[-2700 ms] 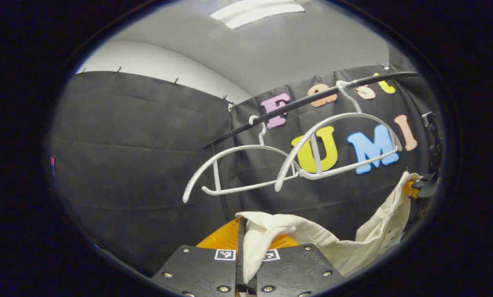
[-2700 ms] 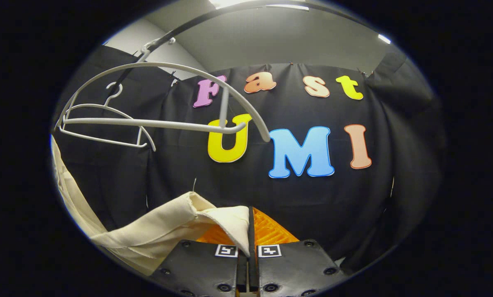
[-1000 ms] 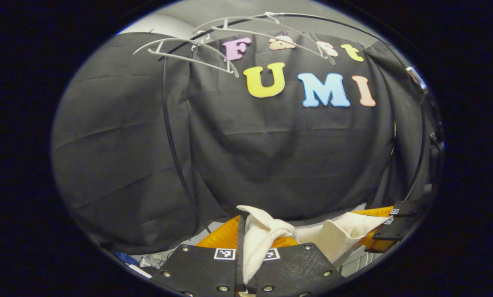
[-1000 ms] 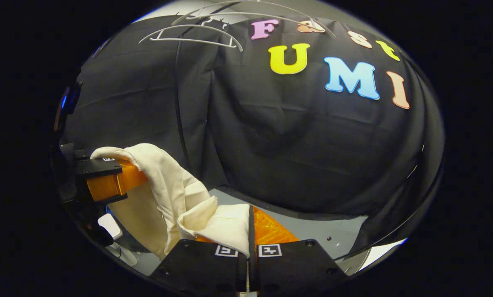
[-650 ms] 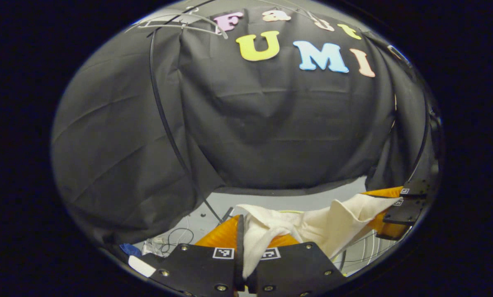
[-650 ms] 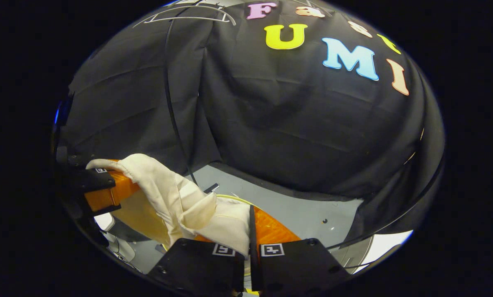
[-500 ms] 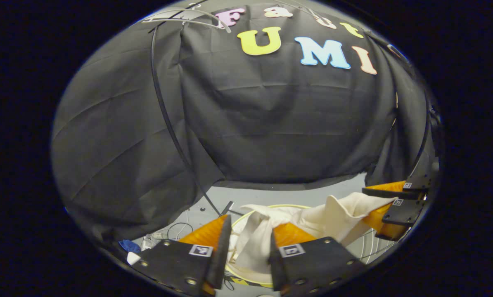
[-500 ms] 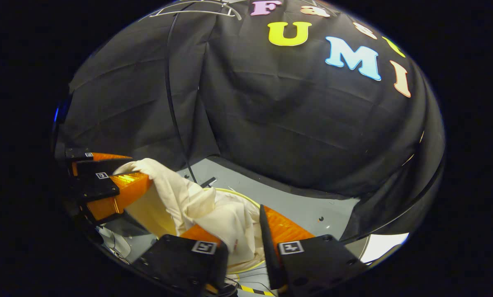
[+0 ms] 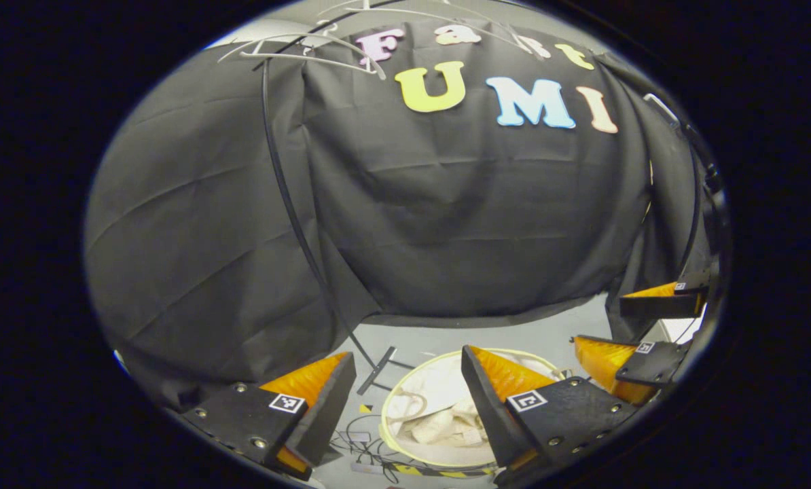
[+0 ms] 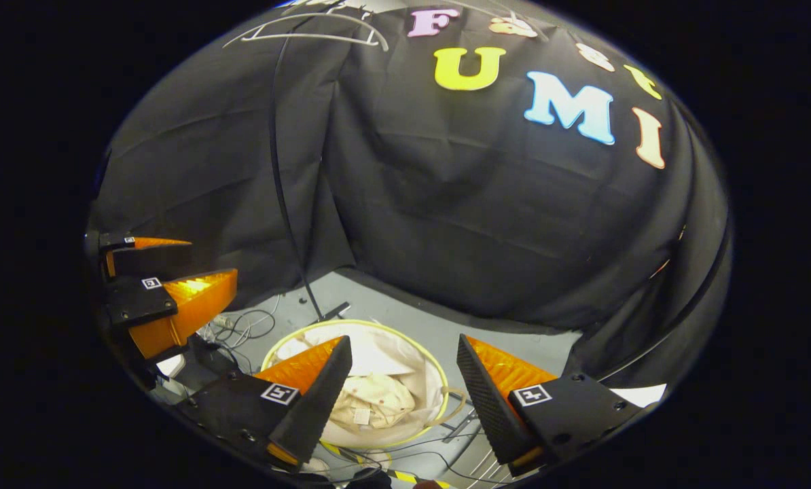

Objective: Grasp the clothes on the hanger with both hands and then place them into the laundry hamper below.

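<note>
Left tongs [image 9: 405, 390] apart, right tongs [image 10: 402, 380] apart, clothes [image 10: 371, 401] seemingly crumpled inside hamper [image 10: 280, 348]

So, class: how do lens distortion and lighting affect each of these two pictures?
Left gripper view: fisheye bends the rack pole into a curve; the hamper is dim but sharp. Right gripper view: the same bowing; the garment in the hamper is evenly lit, without glare.

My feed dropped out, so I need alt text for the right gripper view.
The right gripper hangs open above the round laundry hamper, with the cream clothes lying inside. The left gripper, also open, sits at the left edge, and white hangers hang near the top.
</note>
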Motion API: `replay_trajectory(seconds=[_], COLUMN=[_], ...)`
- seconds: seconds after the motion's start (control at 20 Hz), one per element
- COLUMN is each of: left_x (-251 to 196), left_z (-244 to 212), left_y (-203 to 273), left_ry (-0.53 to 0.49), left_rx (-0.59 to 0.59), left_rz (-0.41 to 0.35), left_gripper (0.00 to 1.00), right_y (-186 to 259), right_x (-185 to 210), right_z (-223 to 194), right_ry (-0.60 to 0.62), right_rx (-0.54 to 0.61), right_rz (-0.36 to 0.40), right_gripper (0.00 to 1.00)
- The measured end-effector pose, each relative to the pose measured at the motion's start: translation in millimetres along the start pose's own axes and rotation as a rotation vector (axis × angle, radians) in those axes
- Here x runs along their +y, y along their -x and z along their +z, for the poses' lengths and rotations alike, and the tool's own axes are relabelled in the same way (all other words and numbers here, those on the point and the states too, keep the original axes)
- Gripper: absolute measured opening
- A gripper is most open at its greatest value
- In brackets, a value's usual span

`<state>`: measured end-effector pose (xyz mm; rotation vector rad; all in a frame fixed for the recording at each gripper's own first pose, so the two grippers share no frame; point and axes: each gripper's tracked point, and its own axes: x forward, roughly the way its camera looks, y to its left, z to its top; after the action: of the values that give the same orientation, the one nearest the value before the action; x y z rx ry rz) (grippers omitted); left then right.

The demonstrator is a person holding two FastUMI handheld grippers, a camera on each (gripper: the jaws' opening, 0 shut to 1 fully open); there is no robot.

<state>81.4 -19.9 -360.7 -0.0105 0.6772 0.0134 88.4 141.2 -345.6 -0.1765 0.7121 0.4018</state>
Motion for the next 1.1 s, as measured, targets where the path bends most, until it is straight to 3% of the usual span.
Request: replay_trajectory(seconds=[0.55,0.85,1.1], left_x=[10,11,24], left_z=[146,207,221], left_y=[116,190,243], left_ry=[0.009,0.033,0.036], left_rx=[-0.354,-0.504,-0.586], left_rz=[-0.134,-0.217,-0.235], left_gripper=[0.93,0.92,0.92], right_y=[144,238,307], right_x=[-31,-53,-76], right_z=[118,141,151], right_ry=[-0.106,-0.134,-0.150], right_rx=[-0.338,-0.462,-0.546], right_rz=[-0.185,-0.292,-0.370], right_gripper=[0.97,0.98,0.97])
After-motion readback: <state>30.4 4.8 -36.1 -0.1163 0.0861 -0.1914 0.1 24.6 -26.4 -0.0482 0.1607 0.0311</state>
